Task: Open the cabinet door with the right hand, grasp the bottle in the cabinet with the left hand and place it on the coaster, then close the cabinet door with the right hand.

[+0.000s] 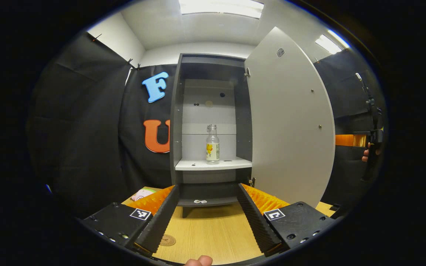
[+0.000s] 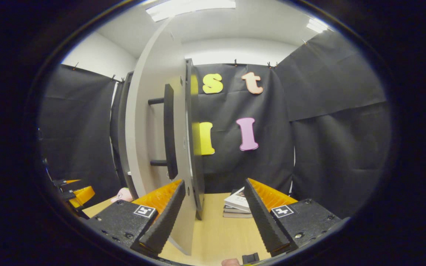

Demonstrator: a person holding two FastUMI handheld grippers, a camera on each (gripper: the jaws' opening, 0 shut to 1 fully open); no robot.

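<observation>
Grey cabinet (image 1: 176,122) is standing open, its shelf (image 1: 213,164) holding a clear bottle (image 1: 212,144) upright, far beyond the released left gripper (image 1: 208,218). Right gripper (image 2: 213,218) is gaping beside the swung door (image 2: 150,122); a coaster (image 1: 167,240) is lying near on the wooden table (image 1: 213,232).

Dark grey cabinet (image 1: 176,122) frame, pale grey back panel and shelf inside. Clear bottle (image 1: 212,145) on that shelf, white label with a yellow patch. Light grey cabinet door (image 1: 290,122) right of the cabinet, black handle (image 2: 169,131) on its outer face. Light wood-grain table (image 1: 213,232) below the cabinet, with a round brown patterned coaster (image 1: 167,240). Pink soft item (image 1: 142,193) left of the cabinet's base. White-covered stack of books (image 2: 238,205) right of the door's edge.
</observation>
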